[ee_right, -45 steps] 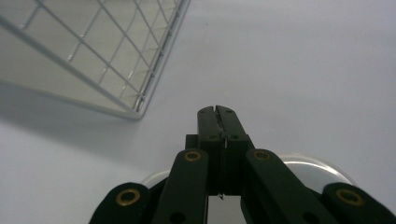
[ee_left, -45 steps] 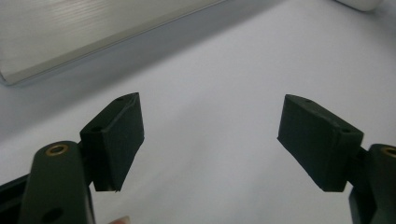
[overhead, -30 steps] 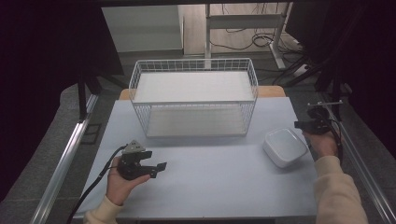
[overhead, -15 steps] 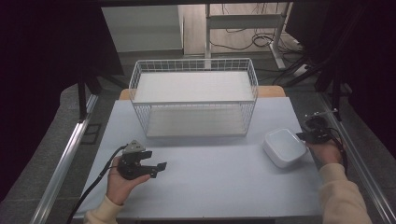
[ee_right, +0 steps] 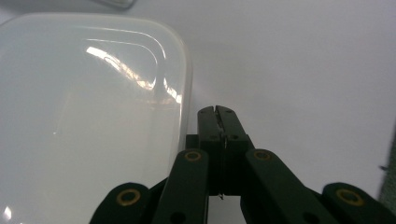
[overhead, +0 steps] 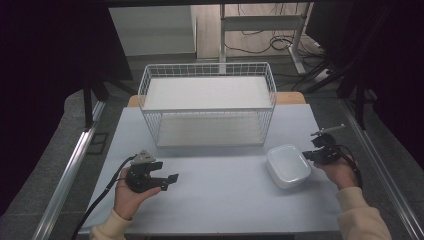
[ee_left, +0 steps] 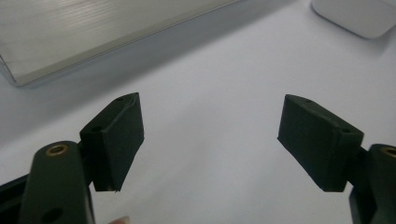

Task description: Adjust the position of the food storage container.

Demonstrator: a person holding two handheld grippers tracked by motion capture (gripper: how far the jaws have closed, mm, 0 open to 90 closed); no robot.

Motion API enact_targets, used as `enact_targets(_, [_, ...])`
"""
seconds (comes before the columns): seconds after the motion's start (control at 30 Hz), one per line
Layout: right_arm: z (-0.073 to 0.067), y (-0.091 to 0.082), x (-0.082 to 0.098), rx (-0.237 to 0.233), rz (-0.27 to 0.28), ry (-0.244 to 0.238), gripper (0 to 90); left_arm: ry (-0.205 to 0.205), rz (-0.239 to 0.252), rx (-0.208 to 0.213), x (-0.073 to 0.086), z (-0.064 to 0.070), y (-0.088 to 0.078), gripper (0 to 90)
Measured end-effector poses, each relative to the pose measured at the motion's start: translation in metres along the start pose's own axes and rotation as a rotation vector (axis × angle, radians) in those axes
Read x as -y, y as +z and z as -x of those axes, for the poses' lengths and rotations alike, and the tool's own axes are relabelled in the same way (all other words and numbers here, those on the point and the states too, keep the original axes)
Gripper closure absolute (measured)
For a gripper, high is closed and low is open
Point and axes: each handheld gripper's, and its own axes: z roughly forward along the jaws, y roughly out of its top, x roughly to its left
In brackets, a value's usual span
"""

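This looks like a lab or test room set up for recording, not a home. A plain pale table stands alone between dark curtains that close off both sides. Metal rails run along the grey floor beside it. Behind the table, loose cables lie on the floor around the metal legs of a stand. The table holds just a white wire basket and a white lidded box

Left gripper jaws spread wide over bare white table, nothing between. White container corner top right, wire basket base top left.
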Motion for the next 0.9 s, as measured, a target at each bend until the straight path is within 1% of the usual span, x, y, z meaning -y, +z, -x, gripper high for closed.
enact_targets(0.17, [-0.022,0.000,0.005,-0.040,0.011,-0.031,90.0,0.000,0.001,0.000,0.000,0.000,0.000,22.2])
enact_targets(0.27, [-0.032,-0.001,0.008,-0.054,0.012,-0.050,90.0,0.001,-0.002,0.002,0.000,0.001,0.000,22.2])
enact_targets(0.37, [-0.035,-0.002,0.010,-0.054,0.013,-0.055,90.0,0.000,-0.002,0.001,0.000,0.001,0.001,22.3])
enact_targets(0.5, [-0.038,-0.004,0.015,-0.062,0.011,-0.049,90.0,-0.001,-0.001,0.001,0.000,0.001,0.001,22.3])
enact_targets(0.53, [-0.041,-0.005,0.017,-0.063,0.012,-0.046,90.0,-0.001,-0.002,0.001,0.000,0.001,0.001,22.5])
enact_targets(0.57, [-0.041,-0.005,0.017,-0.063,0.012,-0.046,90.0,-0.001,-0.002,0.001,0.000,0.001,0.001,22.6])
enact_targets(0.6, [-0.048,-0.005,0.019,-0.077,0.014,-0.050,90.0,-0.002,-0.003,0.001,0.000,0.001,0.001,22.6])
enact_targets(0.67, [-0.056,-0.005,0.020,-0.100,0.016,-0.058,90.0,-0.003,-0.004,0.003,0.000,0.001,0.001,22.7])
enact_targets(0.7, [-0.056,-0.005,0.020,-0.100,0.016,-0.058,90.0,-0.002,-0.004,0.003,0.000,0.001,0.001,22.7])
enact_targets(0.73, [-0.065,-0.003,0.021,-0.129,0.016,-0.069,90.0,-0.002,-0.003,0.003,0.000,0.001,0.001,22.7])
enact_targets(0.8, [-0.072,-0.001,0.021,-0.143,0.016,-0.080,90.0,-0.003,-0.003,0.003,0.000,0.001,0.001,22.7])
enact_targets(0.87, [-0.074,-0.001,0.021,-0.146,0.015,-0.082,90.0,-0.004,-0.003,0.003,0.000,0.001,0.001,22.7])
enact_targets(0.9, [-0.078,-0.001,0.020,-0.158,0.015,-0.082,90.0,-0.004,-0.004,0.002,0.000,0.001,0.001,22.7])
